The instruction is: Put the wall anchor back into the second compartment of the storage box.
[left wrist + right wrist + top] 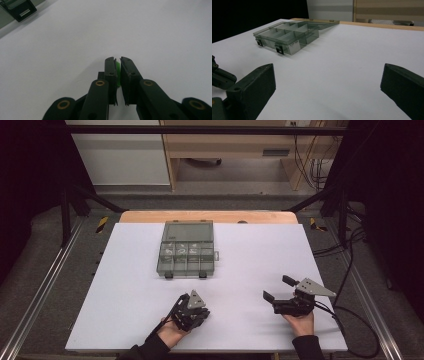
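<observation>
A smoky clear compartment box [187,249] lies open at the table's middle back, its lid flat behind it and small pale items in its rear cells. The box [287,35] appears far left in the right gripper view. My left gripper [187,312] rests low on the white table [125,285] in front of the box. Its jaws [118,60] are pressed together on a small green piece [118,72]. My right gripper [278,288] hovers at the front right, jaws wide apart [329,75] with nothing between them.
One black latch [21,10] of the box shows at the top left of the left gripper view. A wooden strip [207,216] edges the table's far side. Metal rails [45,280] run along both sides, and cables [350,270] hang at the right.
</observation>
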`<state>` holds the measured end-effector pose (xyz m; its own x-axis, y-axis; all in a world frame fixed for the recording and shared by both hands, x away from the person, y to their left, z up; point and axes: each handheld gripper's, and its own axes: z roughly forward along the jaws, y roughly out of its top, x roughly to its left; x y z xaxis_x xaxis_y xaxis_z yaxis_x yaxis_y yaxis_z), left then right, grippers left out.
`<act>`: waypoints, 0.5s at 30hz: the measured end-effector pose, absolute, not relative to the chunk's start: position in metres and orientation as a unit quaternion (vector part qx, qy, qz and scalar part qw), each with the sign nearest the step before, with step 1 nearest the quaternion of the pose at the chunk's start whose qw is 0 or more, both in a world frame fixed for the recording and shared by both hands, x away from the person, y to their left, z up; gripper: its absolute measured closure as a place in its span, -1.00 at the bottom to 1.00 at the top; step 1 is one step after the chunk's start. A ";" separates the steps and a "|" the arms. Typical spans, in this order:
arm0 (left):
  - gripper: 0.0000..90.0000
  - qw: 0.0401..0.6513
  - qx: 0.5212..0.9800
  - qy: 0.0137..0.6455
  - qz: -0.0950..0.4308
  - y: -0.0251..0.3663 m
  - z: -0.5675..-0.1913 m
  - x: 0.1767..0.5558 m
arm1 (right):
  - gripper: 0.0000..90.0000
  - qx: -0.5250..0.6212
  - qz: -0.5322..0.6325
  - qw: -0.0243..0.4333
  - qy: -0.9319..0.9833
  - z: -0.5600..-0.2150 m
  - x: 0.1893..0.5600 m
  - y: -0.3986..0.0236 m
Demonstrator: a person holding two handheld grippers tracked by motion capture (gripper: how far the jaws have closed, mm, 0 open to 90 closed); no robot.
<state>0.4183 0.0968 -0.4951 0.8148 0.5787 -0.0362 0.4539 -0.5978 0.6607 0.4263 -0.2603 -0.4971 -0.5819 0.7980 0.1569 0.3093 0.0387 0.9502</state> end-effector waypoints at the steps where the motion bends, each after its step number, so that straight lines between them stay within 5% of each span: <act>1: 0.85 0.342 0.889 0.290 0.091 0.097 -0.495 0.418 | -0.99 0.403 0.564 0.216 0.687 -0.497 0.426 -0.260; 15: 0.87 0.358 0.884 0.290 0.076 0.104 -0.491 0.423 | -0.99 0.402 0.564 0.216 0.688 -0.497 0.426 -0.260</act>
<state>0.4234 0.1043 -0.4907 0.8196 0.5683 -0.0728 0.4589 -0.5750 0.6774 0.4263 -0.2603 -0.4972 -0.5827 0.7975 0.1563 0.3089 0.0395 0.9503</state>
